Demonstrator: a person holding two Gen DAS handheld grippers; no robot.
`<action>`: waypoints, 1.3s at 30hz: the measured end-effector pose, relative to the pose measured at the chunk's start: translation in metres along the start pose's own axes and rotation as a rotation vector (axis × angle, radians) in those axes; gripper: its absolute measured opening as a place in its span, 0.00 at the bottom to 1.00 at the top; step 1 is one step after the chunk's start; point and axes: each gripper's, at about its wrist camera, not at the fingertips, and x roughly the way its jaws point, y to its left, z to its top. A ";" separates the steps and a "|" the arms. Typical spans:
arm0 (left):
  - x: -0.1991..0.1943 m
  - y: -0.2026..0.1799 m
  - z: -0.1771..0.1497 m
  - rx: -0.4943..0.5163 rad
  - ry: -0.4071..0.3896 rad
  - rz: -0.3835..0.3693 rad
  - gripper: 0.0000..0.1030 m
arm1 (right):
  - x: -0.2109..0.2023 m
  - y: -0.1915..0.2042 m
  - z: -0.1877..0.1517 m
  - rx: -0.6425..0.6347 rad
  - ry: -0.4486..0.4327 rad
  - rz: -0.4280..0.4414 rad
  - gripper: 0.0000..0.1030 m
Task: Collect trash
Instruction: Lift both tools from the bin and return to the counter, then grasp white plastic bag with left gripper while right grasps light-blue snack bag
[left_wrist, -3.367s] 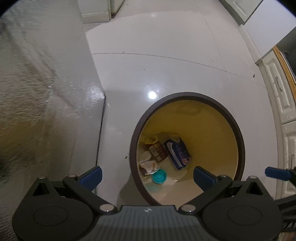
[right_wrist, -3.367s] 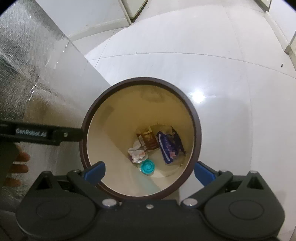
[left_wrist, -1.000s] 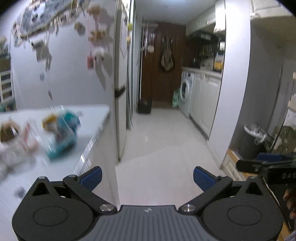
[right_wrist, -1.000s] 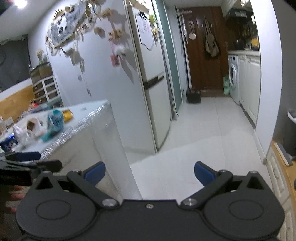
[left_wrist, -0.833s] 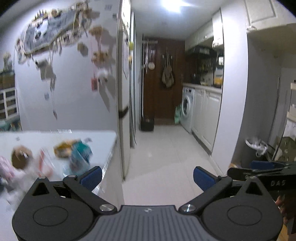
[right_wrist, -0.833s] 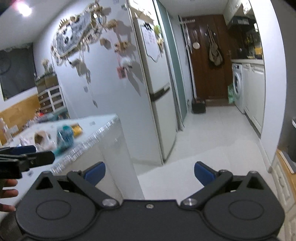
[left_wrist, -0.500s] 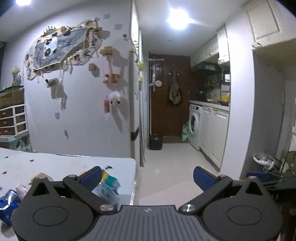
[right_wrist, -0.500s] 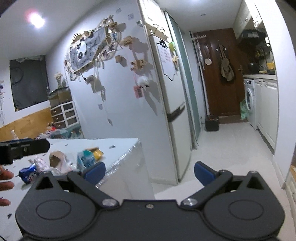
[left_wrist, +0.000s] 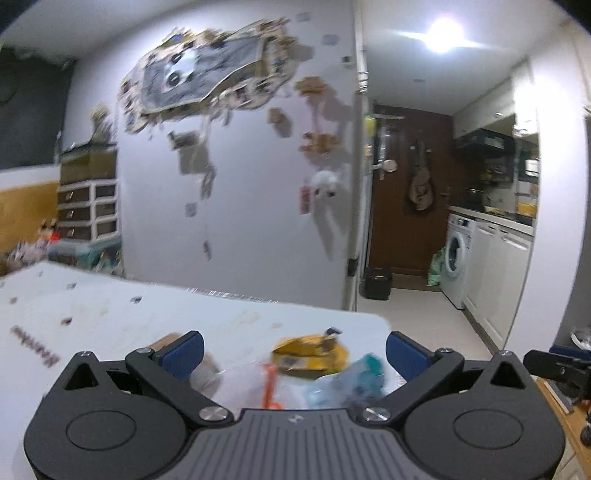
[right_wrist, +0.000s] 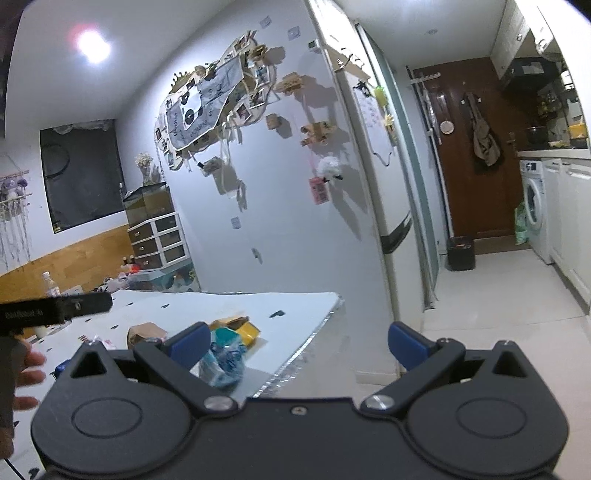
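Trash lies near the corner of a white table (left_wrist: 110, 314): a yellow packet (left_wrist: 310, 354), a teal-and-clear plastic wrapper (left_wrist: 354, 380), a clear bag with an orange strip (left_wrist: 258, 384) and a brown paper piece (left_wrist: 166, 341). My left gripper (left_wrist: 294, 349) is open and empty, just above and in front of this pile. In the right wrist view the same teal wrapper (right_wrist: 223, 360), yellow packet (right_wrist: 240, 326) and brown piece (right_wrist: 146, 332) lie on the table (right_wrist: 221, 302). My right gripper (right_wrist: 297, 339) is open and empty, over the table's edge.
A wall with pinned decorations (right_wrist: 214, 99) and a fridge (right_wrist: 373, 184) stand behind the table. A corridor runs to a brown door (right_wrist: 469, 155), with a washing machine (right_wrist: 532, 206) and a small black bin (right_wrist: 461, 253). The other gripper's body (right_wrist: 55, 308) reaches in from the left.
Both grippers rose from looking down into the trash bin and swung left toward the table. The trash pile has come between the left gripper's fingers. Both stay open.
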 end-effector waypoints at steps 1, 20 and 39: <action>0.004 0.009 -0.004 -0.020 0.006 0.000 1.00 | 0.006 0.004 -0.001 -0.002 0.007 0.000 1.00; 0.067 0.110 -0.054 -0.347 0.220 0.107 1.00 | 0.103 0.037 -0.030 0.026 0.073 0.076 1.00; 0.069 0.097 -0.064 -0.154 0.289 0.055 0.68 | 0.122 0.056 -0.039 -0.027 0.109 0.138 1.00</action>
